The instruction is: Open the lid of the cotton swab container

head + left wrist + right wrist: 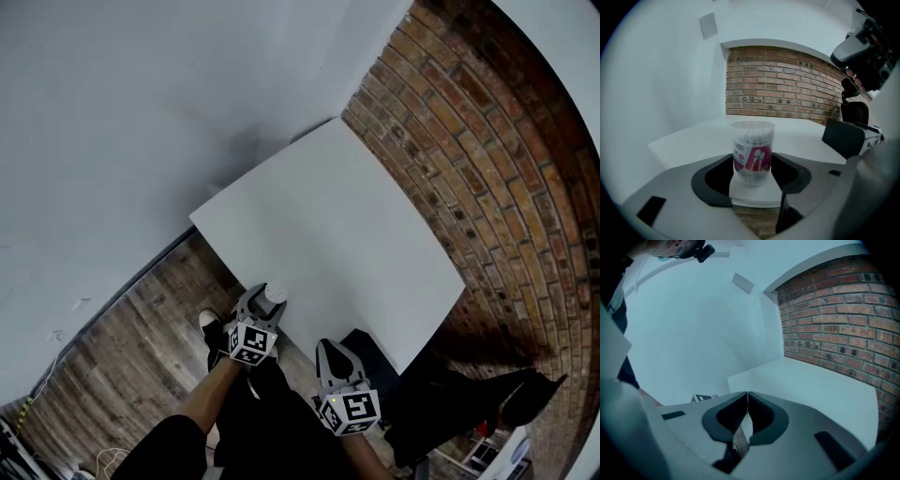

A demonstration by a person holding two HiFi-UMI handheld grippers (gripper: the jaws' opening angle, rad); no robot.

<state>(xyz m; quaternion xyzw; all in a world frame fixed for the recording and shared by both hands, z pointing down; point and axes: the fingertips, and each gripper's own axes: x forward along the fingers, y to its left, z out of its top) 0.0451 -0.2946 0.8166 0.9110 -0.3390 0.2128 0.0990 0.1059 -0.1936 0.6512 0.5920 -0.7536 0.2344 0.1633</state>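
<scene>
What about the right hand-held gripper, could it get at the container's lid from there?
Probably yes. The right hand-held gripper, jaws together, hangs just off the table's near edge, and nothing lies between it and the container. The left hand-held gripper holds only the body, leaving the lid bare.

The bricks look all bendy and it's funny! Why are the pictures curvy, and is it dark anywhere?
Head view: the lens bows the brick wall and the white table, and the lower right corner is dark. Left gripper view: black round edges, with the cotton swab container fairly clear. Right gripper view: bluish, and curved too.
</scene>
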